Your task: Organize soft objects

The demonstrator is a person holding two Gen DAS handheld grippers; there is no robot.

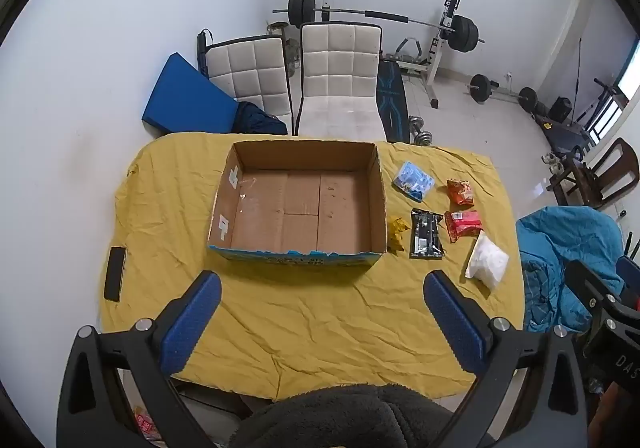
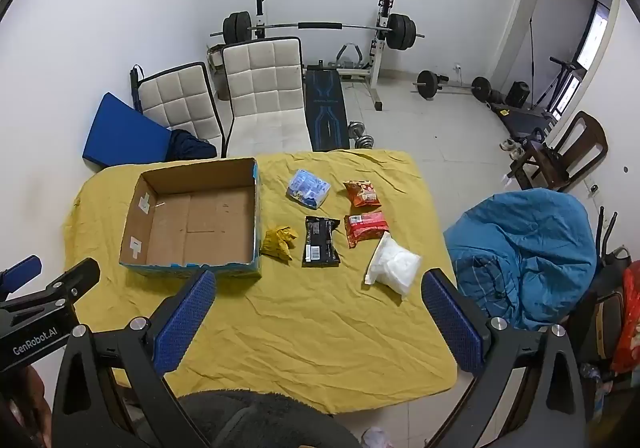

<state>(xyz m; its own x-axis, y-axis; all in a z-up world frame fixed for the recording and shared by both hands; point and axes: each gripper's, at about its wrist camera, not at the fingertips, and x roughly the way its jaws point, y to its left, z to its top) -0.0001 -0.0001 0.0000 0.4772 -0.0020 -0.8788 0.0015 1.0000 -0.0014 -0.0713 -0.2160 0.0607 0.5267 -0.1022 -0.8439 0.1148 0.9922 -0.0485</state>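
1. Yellow-clothed surface [image 1: 320, 328], wrinkled, set in a room with two white padded chairs [image 1: 340, 76] and a barbell rack [image 1: 440, 32] behind it.
2. Left gripper [image 1: 322, 312]: blue-padded fingers [image 1: 192, 324] spread wide, holding nothing, touching nothing, raised over the near part of the surface.
3. Right gripper [image 2: 318, 312]: fingers [image 2: 452, 320] likewise spread wide, with nothing between them.
4. Cardboard box [image 1: 298, 248]: open-topped, nothing inside, straight ahead of the left gripper and ahead-left of the right one.
5. Soft packets, all on the cloth to the right of the box, well ahead of both grippers:
 - yellow crumpled packet [image 2: 280, 242], just beside the box wall;
 - black packet [image 2: 320, 246], next to it;
 - red packet [image 2: 366, 228];
 - orange packet [image 2: 362, 194], behind the red one;
 - blue-white packet [image 2: 308, 188], farthest back;
 - white bag [image 2: 394, 264], nearest the right gripper's right finger, apart from it.
6. Black phone [image 1: 115, 274]: flat at the surface's left edge.
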